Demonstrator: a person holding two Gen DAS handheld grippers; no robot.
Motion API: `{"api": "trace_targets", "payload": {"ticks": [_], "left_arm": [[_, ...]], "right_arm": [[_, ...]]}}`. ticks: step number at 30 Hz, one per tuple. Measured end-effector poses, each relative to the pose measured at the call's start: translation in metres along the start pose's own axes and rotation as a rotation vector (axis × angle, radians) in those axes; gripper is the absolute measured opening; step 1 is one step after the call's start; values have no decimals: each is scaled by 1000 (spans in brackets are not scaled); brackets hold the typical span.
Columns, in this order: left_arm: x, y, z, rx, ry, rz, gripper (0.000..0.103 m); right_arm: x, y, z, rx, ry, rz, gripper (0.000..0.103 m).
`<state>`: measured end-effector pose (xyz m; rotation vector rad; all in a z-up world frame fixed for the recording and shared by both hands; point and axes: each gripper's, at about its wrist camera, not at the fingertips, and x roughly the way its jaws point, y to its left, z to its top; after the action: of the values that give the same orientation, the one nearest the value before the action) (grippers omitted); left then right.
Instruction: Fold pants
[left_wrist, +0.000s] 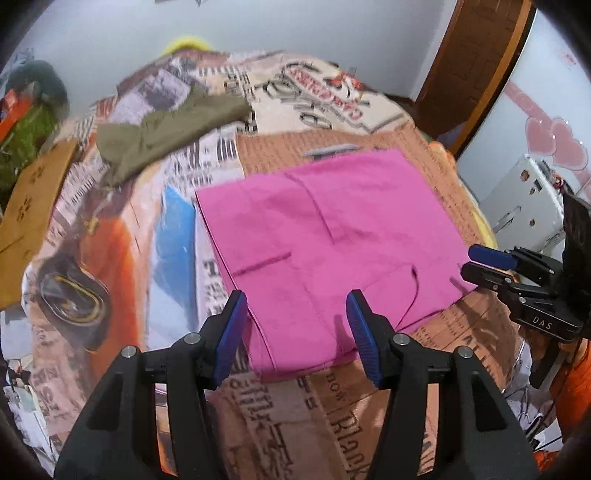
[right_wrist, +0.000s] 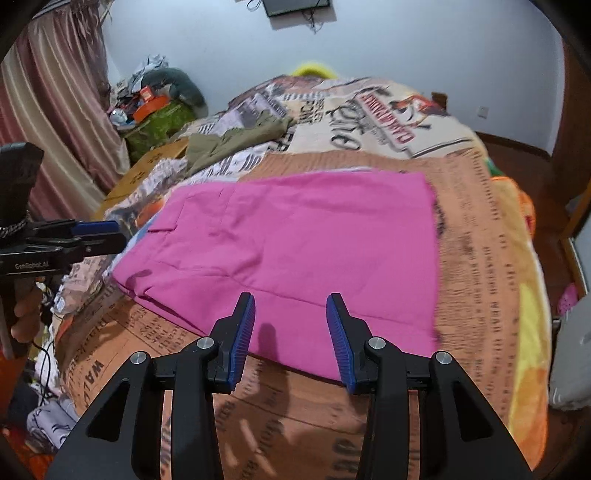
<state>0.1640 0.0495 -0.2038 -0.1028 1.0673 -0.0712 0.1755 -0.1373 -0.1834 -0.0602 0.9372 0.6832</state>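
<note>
both grippers hang released and empty: left gripper (left_wrist: 297, 328) over the near hem, right gripper (right_wrist: 290, 328) likewise. pink pants (right_wrist: 295, 240) lie folded flat on the printed bedspread (right_wrist: 480, 240), spreading toward 12 o'clock. fold looks finished; next probably smoothing or another halving.

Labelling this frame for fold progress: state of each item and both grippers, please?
Pink fabric pants: folded into a flat rectangle on the bedspread, not gripped.
Olive-green crumpled garment: unfolded, lying loose farther back on the bed.
Left gripper: open, above the pants' near edge, nothing between the pads.
Right gripper: open, above the pants' near edge, empty.
Newspaper-print bedspread: spread over the bed, under both garments.
</note>
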Motion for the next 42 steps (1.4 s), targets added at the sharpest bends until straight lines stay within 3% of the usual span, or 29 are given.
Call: {"api": "trace_targets", "payload": {"ticks": [4,12,15,17,19,23,26,30,33,39,42], "left_arm": [[14,-6,-12,30,43,34,56],[9,11,-25,-67,39,-38,55],[7,9,-29,-72,24,-43,47],[6,7,-29,-59,19,4,29],[6,7,-29,-50,22,51,20],[3,12,-28,-62,16,44,13],[-1,11,-26,-65,-7,48,11],[-6,14,-21,-92,-17,-17,9],[-10,17,-17,-98,-24,-24,7],[-13,13,-17,-34,-27,61,6],[-5,19,-21,-48,-1,63,6]], "right_arm": [[17,3,-8,-3,62,10,37],[19,-1,-18,-22,81,-5,43],[20,-1,-19,-22,80,0,43],[20,-2,-20,-21,77,2,44],[21,-3,-21,-15,73,3,46],[21,-5,-21,-5,72,14,48],[21,-4,-21,-7,72,12,48],[21,-4,-20,-2,75,7,49],[21,-4,-19,-3,80,3,49],[15,-6,-14,-14,70,-21,49],[17,-11,-16,-7,80,-27,49]]}}
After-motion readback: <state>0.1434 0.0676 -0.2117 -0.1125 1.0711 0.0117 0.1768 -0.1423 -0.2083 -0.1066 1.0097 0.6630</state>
